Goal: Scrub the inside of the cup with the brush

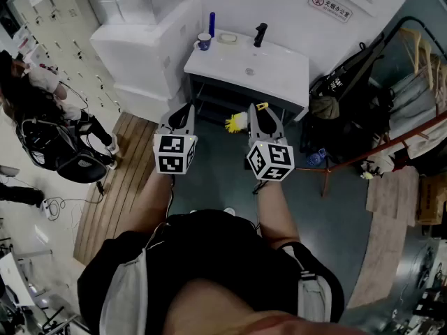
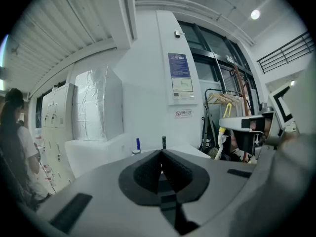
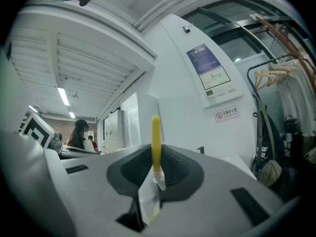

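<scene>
**A:** So, what was the biggest thing in front of the person?

**B:** A bulky white cabinet (image 1: 150, 44) wrapped in film stood against the wall. Just to its right was a white counter (image 1: 279, 75) with a black tap (image 1: 260, 33) at its back edge.

**A:** And where were the two tools?

**B:** Both were held up side by side over the dark floor, short of the counter's front edge. The left gripper (image 1: 183, 112) had its tongs pressed together, and its own view showed nothing between them. The right gripper (image 1: 260, 112) was pinching the brush (image 1: 236, 123) by its thin yellow handle.

**A:** How did the brush sit?

**B:** In the right gripper view the handle rose straight up between the dark pads. From the head view, the yellow bristle end stuck out to the left, between the two grippers.

**A:** And the cup?

**B:** The cup (image 1: 203, 42) stood upright on the counter's back left corner, just beside an upright blue stick (image 1: 211, 23). It was well apart from both grippers and from the brush, and nothing was touching it.
</scene>
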Tool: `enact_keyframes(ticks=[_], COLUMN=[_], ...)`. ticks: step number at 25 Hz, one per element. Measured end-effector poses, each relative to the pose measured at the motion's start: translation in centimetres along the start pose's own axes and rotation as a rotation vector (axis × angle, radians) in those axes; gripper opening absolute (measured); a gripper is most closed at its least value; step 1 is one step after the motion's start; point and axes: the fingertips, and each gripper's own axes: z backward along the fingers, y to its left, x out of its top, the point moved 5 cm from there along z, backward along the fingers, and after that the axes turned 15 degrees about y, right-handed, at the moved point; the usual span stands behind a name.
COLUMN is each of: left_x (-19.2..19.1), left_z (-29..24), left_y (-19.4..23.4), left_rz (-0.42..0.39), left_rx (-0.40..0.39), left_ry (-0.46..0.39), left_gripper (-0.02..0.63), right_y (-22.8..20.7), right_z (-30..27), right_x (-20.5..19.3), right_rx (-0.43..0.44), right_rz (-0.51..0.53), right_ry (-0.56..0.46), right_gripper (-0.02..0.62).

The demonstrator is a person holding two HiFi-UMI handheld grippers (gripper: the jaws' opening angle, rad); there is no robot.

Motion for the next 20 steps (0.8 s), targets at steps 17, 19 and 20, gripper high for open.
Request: enact_keyframes(ticks=[17,19,20], left_x=[-2.3,-2.0,-1.8], left_z=[-0.4,-1.5,-2.1], left_y=[7.0,7.7,8.1], left_rz=[0.010,0.012,0.011], left_rx=[-0.025,-0.021,-0.019], left_ry=[0.010,0.010,0.011], left_gripper=[0.014,0.014,0.014], right_y=[4.8,4.0,3.6], right_z=[-3.3,-4.4,-5.2], right_x=[-1.2,-1.1,-1.1], right_rx=[-0.045,-0.052,-0.053], right_rz=[-0.024,-0.038,-0.042], right_ry=[-0.006,-0.015,-0.018], right_gripper=[0.057,0.057,0.056])
